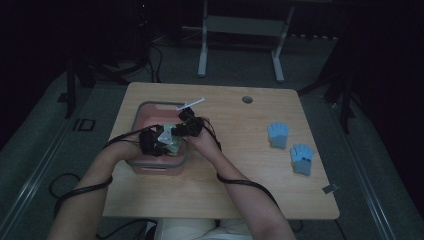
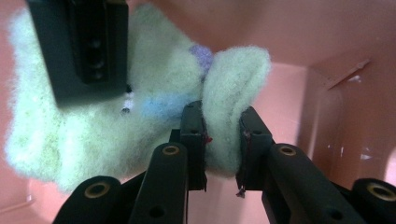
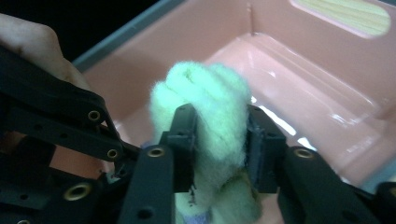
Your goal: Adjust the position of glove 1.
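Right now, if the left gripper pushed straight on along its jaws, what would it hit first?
The left gripper is shut on the fluffy pale green glove. Past that fold, the pink bin's inner wall looks like the first hard thing, though depth is unclear.

The room is dimly lit, and its far side is lost in darkness. A light wooden tabletop [image 1: 165, 200] with rounded corners is set on a grey floor [image 1: 320, 65]. A white table frame [image 1: 240, 30] is seen beyond it. Black cables [image 1: 150, 55] are trailed across the floor.

Two blue gloves [image 1: 290, 147] lie on the table [image 1: 225, 195].
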The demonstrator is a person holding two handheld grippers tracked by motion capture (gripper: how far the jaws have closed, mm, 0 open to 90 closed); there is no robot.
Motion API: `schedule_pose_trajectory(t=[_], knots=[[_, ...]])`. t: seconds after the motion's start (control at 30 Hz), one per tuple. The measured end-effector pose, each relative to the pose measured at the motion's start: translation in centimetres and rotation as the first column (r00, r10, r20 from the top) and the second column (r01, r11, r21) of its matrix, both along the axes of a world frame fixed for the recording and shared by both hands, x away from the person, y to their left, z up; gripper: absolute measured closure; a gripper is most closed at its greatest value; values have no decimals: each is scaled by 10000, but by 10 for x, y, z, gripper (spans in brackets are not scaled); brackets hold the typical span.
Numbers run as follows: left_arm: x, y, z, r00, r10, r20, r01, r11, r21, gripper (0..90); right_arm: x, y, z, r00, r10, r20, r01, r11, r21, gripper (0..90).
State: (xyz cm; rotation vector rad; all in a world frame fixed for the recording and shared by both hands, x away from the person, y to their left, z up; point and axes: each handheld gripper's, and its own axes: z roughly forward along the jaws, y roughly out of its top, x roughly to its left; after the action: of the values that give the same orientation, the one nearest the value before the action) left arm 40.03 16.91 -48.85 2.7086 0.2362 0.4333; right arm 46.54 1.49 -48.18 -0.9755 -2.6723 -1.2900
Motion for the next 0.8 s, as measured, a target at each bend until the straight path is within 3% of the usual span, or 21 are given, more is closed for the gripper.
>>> schedule_pose_trajectory(t=[0.1,0.2,0.37,0.53,0.63,0.67,0.7,0.73,0.8], knots=[[4,-3,-6,9995,10,-322,-3,9997,235,758,-3,-7,2,9993,-159,334,157,9999,72,608],[6,-4,-10,9967,206,-781,-194,9997,164,754,-4,-16,6,9980,-374,517,362,9991,241,578],[7,-5,-9,9955,421,-844,-411,9991,129,695,-6,-36,16,9959,-675,610,622,9945,842,514],[7,-4,0,9862,1429,-830,-1438,9896,-42,363,-12,-54,27,9935,-738,870,635,9913,1154,461],[7,2,10,9813,1737,-830,-1789,9821,-597,241,-17,-66,33,9914,-786,1048,638,9885,1374,405],[7,2,10,9813,1737,-830,-1789,9821,-597,226,-17,-66,33,9914,-786,1048,638,9885,1374,405],[7,7,17,9726,2211,-725,-2285,9661,-1202,226,-19,-70,34,9905,-808,1110,646,9877,1424,389],[7,10,21,9702,2287,-805,-2389,9584,-1560,158,-23,-78,37,9871,-936,1295,745,9866,1454,353],[5,12,27,9631,2555,-841,-2677,9411,-2068,137,-25,-86,39,9875,-849,1329,643,9862,1526,285]])
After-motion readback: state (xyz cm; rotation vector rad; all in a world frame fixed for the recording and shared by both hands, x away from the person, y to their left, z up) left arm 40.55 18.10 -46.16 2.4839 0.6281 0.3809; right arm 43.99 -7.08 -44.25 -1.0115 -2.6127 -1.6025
